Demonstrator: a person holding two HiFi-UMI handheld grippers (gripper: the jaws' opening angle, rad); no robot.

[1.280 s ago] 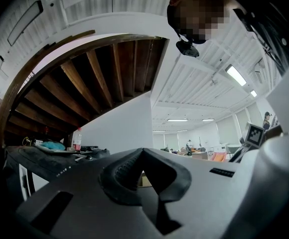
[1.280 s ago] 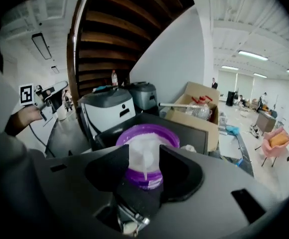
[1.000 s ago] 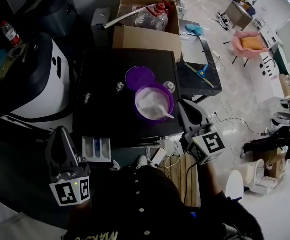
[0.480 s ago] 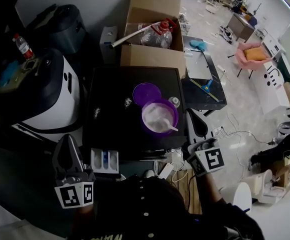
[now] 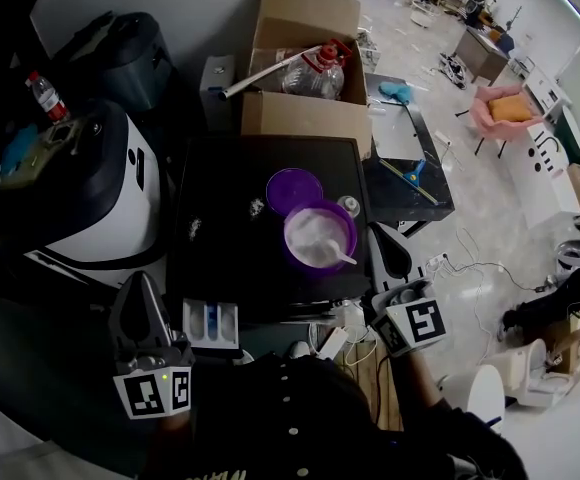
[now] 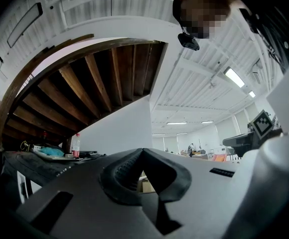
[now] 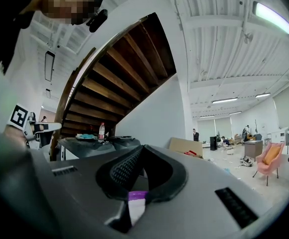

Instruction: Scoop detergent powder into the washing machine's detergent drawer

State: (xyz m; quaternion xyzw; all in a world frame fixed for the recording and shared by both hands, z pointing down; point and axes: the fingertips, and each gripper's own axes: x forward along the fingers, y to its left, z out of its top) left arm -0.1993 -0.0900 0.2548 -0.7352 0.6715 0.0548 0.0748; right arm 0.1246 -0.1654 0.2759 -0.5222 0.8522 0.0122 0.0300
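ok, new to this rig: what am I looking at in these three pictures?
There is no robot here. A person holds a two-jaw gripper in each hand. The head view comes from a camera on the person's head, looking steeply down. The other two come from cameras riding on each gripper, looking along its jaws toward the room.

In the head view, the left gripper and right gripper sit at the front of a black machine top. On the top stands a purple tub of white powder with a scoop in it, and a purple lid beside it. The drawer is pulled out at the front.

Both grippers are shut and hold nothing.
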